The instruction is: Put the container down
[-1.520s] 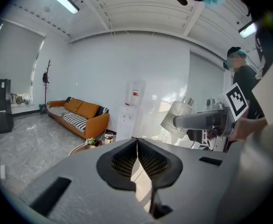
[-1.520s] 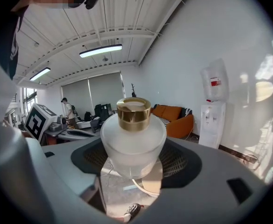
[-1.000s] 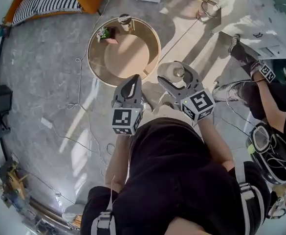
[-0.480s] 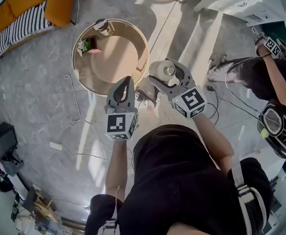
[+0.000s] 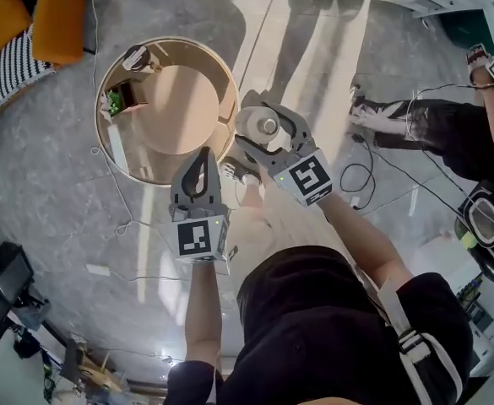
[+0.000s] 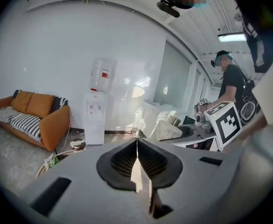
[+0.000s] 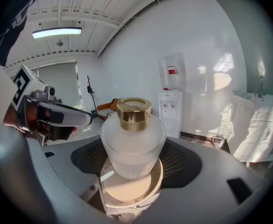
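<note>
- Grey marble-patterned floor (image 5: 44, 167): fills the head view; loose cables trail across it
- Orange sofa with a black-and-white striped cushion (image 6: 38, 120): stands against the white wall, at the upper left corner in the head view
- Round, low wooden tabletop with a raised rim (image 5: 179, 108): sits on the floor ahead of the person; a small green plant (image 5: 111, 101) stands near its left rim
- White water dispenser with an inverted bottle (image 6: 96, 111): upright against the wall, just beside the sofa
- Left gripper (image 6: 137, 146): grey jaws pressed together with nothing between them, held over the floor near the tabletop's lower rim
- Right gripper (image 5: 262, 118): jaws clamped on either side of the container, raised in the air just beside the tabletop's right rim
- Frosted glass container with a gold cap (image 7: 133, 141): upright between the right gripper's jaws, cap uppermost; it is carried clear of the tabletop and does not rest on it
</note>
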The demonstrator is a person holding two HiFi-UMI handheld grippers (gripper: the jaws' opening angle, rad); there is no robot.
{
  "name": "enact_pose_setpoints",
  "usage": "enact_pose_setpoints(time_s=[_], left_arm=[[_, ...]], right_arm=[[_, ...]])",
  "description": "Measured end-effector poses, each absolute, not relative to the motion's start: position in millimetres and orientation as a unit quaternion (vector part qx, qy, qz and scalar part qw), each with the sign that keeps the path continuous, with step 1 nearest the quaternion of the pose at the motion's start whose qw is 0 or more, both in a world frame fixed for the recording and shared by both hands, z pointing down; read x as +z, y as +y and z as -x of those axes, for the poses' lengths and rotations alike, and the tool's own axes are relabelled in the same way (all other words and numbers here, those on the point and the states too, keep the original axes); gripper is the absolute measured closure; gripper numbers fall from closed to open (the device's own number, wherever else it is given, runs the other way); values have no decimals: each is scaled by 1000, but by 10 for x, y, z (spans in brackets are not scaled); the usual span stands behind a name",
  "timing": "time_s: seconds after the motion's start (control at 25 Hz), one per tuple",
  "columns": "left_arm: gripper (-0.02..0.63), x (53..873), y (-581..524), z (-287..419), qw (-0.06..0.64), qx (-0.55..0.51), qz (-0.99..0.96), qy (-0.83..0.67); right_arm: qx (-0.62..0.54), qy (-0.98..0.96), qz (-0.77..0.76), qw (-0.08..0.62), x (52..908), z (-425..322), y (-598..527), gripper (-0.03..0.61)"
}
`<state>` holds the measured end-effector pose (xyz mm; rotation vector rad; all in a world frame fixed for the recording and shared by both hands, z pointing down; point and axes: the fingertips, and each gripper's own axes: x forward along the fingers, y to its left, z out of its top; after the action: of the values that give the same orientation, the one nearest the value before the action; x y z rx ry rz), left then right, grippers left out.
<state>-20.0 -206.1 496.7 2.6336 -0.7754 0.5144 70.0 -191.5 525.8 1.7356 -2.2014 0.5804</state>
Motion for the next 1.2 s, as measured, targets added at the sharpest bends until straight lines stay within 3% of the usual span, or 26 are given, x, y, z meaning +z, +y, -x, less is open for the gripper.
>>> enact_pose_setpoints(time_s=[0.32, 1.2], left_arm=[[592, 5730, -2473, -115, 154, 200, -928, -273], [594, 7007, -3047, -387, 205, 236, -900, -304]], right_arm=[[201, -764, -596, 142, 6124, -915, -2436, 250], [206, -780, -551, 212, 8575, -958, -3495, 250]])
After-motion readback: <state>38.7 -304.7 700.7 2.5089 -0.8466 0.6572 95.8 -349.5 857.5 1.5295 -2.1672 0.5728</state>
